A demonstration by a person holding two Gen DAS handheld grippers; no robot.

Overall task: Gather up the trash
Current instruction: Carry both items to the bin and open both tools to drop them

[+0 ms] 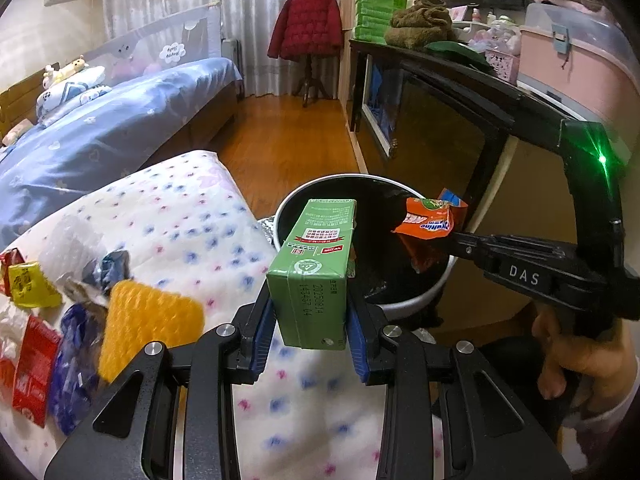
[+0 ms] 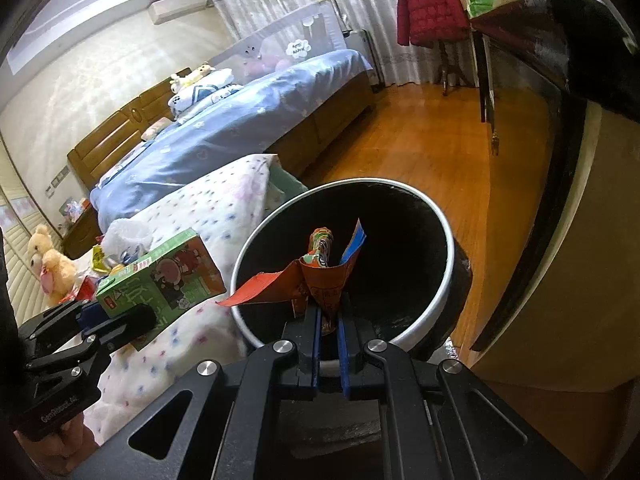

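My left gripper (image 1: 310, 316) is shut on a green drink carton (image 1: 316, 268) and holds it over the near rim of a white bin with a black inside (image 1: 416, 300). The carton also shows in the right wrist view (image 2: 160, 280). My right gripper (image 2: 329, 320) is shut on an orange snack wrapper (image 2: 316, 276) and holds it above the bin's opening (image 2: 436, 292). The wrapper also shows in the left wrist view (image 1: 430, 220), at the tip of the right gripper (image 1: 460, 236).
A flowered quilt (image 1: 192, 220) holds more trash at the left: a yellow bubble pouch (image 1: 148, 324), blue wrappers (image 1: 76, 360), red packets (image 1: 32, 364), a yellow packet (image 1: 28, 284). A dark cabinet (image 1: 440, 120) stands right of the bin. A blue bed (image 1: 120, 120) lies behind.
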